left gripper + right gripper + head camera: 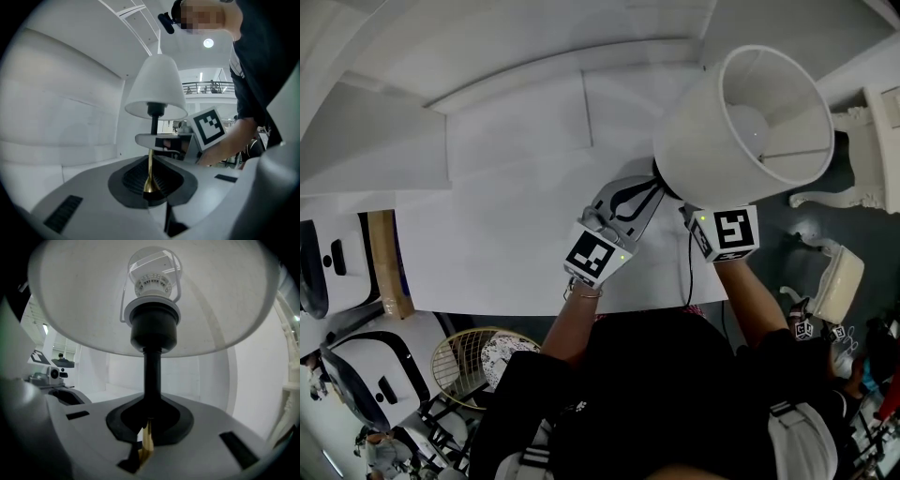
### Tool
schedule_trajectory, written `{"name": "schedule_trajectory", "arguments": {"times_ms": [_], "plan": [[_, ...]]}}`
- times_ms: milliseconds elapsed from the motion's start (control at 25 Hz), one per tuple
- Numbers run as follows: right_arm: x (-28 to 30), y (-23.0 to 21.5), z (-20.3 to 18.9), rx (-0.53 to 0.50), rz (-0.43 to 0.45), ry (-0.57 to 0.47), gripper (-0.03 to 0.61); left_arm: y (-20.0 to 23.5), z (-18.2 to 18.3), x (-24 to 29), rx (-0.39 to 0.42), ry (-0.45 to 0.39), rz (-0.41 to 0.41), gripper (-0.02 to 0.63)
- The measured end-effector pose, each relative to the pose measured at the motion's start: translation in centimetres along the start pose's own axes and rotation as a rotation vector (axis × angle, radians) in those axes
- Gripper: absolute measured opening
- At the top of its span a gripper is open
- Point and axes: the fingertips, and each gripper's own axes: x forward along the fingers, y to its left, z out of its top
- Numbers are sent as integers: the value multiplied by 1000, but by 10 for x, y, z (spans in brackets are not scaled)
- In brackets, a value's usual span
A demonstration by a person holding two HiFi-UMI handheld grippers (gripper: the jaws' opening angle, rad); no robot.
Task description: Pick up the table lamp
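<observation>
The table lamp has a white shade (712,141), a black upper neck and a thin gold lower stem. It leans to the right over the white table (506,216). My left gripper (649,190) is shut on the gold stem (150,173) low down, under the shade (157,89). My right gripper (684,208) comes in from the other side, partly hidden beneath the shade, and is shut on the stem (151,380) higher up, where black meets gold. In the right gripper view the shade (84,301) and the bulb (152,268) fill the top. The lamp's base is hidden.
A black cable (689,272) runs down over the table's near edge. A white carved chair (853,159) stands at the right, with a cream object (836,281) below it. A wire basket (473,361) sits on the floor at lower left. A white ledge lies behind the table.
</observation>
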Motion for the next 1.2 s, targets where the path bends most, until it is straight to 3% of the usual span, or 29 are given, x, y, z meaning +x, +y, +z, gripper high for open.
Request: {"name": "schedule_trajectory", "arguments": {"times_ms": [160,320,480,800,1200], "plan": [[-1,3,9,16,27,-5,23,5,-13,3,-63,27,16,57],[-5,10,13,0,57,4,22,2,-12,9,-43,38,8,78],[-8,12,15,-2,83,24,21,-4,-29,21,-71,86,-28,91],[-14,25,22,-16,131,38,23,-14,-29,35,16,151,-50,97],[-19,54,28,3,213,48,23,-22,-24,38,23,149,-73,117]]}}
